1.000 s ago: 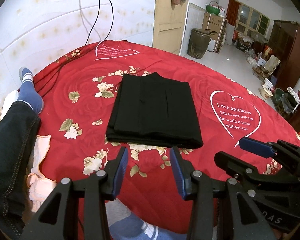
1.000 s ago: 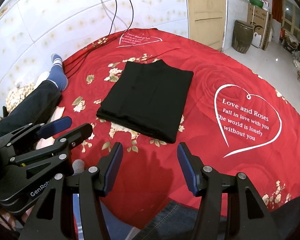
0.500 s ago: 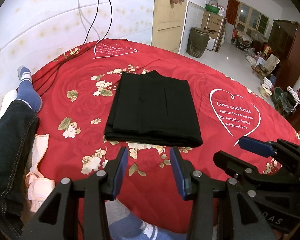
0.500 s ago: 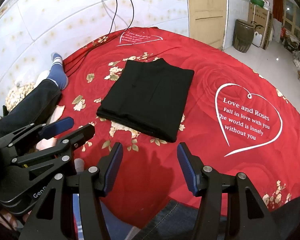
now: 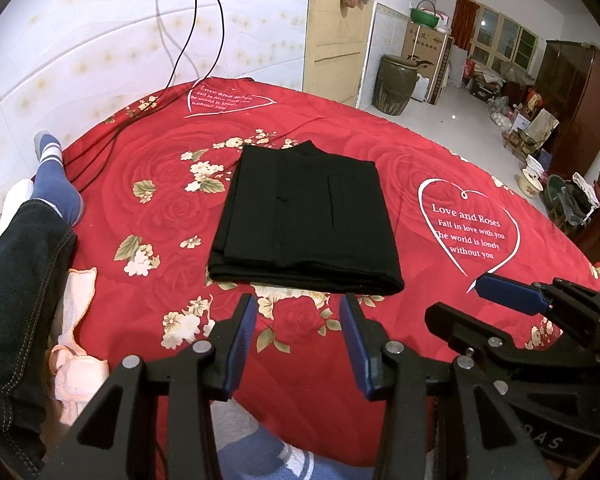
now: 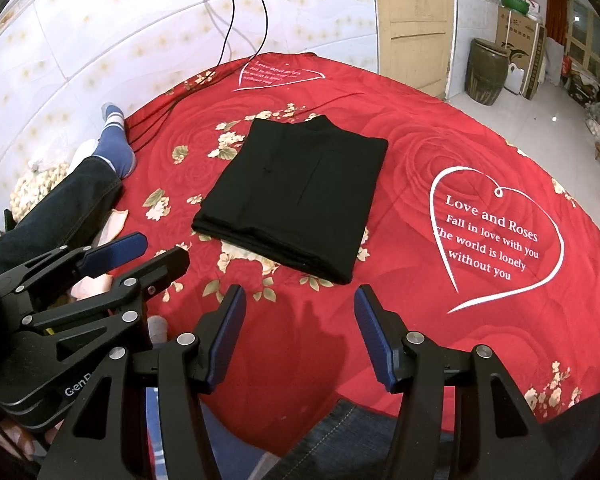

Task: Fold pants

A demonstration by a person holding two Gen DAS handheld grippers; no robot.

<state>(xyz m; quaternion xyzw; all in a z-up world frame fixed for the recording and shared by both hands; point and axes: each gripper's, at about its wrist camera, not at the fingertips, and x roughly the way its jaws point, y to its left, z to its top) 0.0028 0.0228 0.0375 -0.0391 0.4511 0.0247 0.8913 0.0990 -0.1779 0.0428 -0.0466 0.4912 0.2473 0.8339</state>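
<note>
The black pants [image 5: 306,218] lie folded into a neat rectangle in the middle of the red bedspread [image 5: 152,152]; they also show in the right wrist view [image 6: 296,200]. My left gripper [image 5: 298,316] is open and empty, held above the bedspread just short of the pants' near edge. My right gripper [image 6: 300,304] is open and empty, likewise short of the pants. The right gripper shows at the right of the left wrist view [image 5: 520,312], and the left gripper shows at the left of the right wrist view [image 6: 140,254].
A person's leg in dark jeans [image 5: 16,280] with a blue sock [image 5: 54,184] rests at the bed's left side. Black cables [image 5: 100,152] run over the far left corner. A tiled wall stands behind; a clay jar [image 5: 394,84] and furniture stand on the floor to the right.
Both grippers have drifted slightly, staying open and clear of the pants. The pants have not moved.
</note>
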